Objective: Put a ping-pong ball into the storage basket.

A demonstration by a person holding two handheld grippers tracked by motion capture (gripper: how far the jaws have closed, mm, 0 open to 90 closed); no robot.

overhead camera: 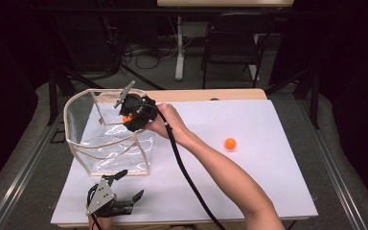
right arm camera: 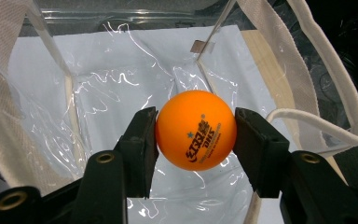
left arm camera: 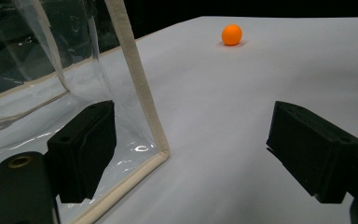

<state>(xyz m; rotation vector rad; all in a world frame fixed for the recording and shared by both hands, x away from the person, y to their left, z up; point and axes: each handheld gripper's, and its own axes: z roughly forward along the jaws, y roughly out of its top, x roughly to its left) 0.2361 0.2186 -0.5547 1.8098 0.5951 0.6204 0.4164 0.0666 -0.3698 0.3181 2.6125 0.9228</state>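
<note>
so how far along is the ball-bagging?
Done: nothing visibly inside the clear bag yet. In hand: the right tongs are shut on one orange ball over the bag's open top. Left: drop it in, then fetch the second ball lying on the white mat. The left tongs sit open and empty beside the bag.

A white sheet [overhead camera: 249, 182] covers most of a wooden table [overhead camera: 206, 94], whose bare top shows as a strip along the far edge. A small dark spot [overhead camera: 214, 99] sits on that strip. Grey padding [overhead camera: 350, 163] borders the table on both sides and runs to the near corners. Beyond the table, the floor is grey. A black chair [overhead camera: 232, 48] stands there at right of centre. A white post [overhead camera: 179, 45] rises to a pale tabletop [overhead camera: 225, 2] at the frame's upper edge. Loose cables [overhead camera: 146, 55] lie left of the post. The surroundings are dark.
</note>
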